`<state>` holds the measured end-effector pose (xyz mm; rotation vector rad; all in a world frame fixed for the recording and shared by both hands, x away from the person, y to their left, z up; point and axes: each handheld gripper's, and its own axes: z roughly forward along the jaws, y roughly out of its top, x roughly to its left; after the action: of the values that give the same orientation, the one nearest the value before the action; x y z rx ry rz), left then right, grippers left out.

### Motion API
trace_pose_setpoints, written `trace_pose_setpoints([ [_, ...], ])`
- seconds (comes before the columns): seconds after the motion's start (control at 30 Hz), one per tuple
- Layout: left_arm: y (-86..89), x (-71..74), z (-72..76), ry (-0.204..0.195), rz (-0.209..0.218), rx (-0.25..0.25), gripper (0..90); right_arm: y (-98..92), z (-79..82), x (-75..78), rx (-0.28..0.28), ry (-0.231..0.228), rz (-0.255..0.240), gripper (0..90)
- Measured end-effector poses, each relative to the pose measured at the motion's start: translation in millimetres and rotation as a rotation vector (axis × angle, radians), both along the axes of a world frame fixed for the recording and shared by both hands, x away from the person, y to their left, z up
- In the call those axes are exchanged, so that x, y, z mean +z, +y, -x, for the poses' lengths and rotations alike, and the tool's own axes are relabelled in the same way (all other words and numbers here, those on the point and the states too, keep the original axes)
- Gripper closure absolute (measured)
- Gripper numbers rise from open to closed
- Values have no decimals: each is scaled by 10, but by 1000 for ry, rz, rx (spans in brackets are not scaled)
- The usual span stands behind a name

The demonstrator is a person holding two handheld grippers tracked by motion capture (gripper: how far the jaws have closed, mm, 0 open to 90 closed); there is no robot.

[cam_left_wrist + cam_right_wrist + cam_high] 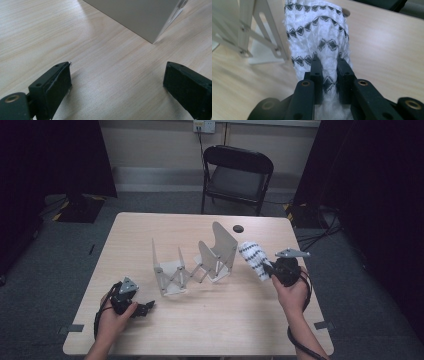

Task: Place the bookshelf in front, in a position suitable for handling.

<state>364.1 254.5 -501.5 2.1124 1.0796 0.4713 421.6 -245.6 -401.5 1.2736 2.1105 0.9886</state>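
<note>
Now carrying: right gripper (329, 72) clamped on rolled white towel (254, 260), aloft beside the folding rack (195, 260). Next — probably slotting it between dividers. Left gripper (117, 82) wide open, empty, resting on table (210, 320).

Light wooden table (150, 227) on grey carpet floor (45, 265). Black folding chair (237, 175) behind table's far edge, facing it. Pale wall (155, 142) beyond, with wall socket (204, 125) and cable hanging down. Black curtains (50, 155) at both sides. Cables on floor at right. Dim, even light.
</note>
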Motion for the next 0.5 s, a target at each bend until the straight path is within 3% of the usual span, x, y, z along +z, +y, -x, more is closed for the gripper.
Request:
trace_pose_setpoints([
  [0.2, 0, 0, 0, 0, 0, 0, 75, 122, -178, 290, -5, -42, 19, 779],
  [0.27, 0, 0, 0, 0, 0, 0, 75, 165, -234, 382, -10, -52, 4, 778],
  [0.5, 0, 0, 0, 0, 0, 0, 75, 318, -362, 565, 12, -82, 38, 778],
])
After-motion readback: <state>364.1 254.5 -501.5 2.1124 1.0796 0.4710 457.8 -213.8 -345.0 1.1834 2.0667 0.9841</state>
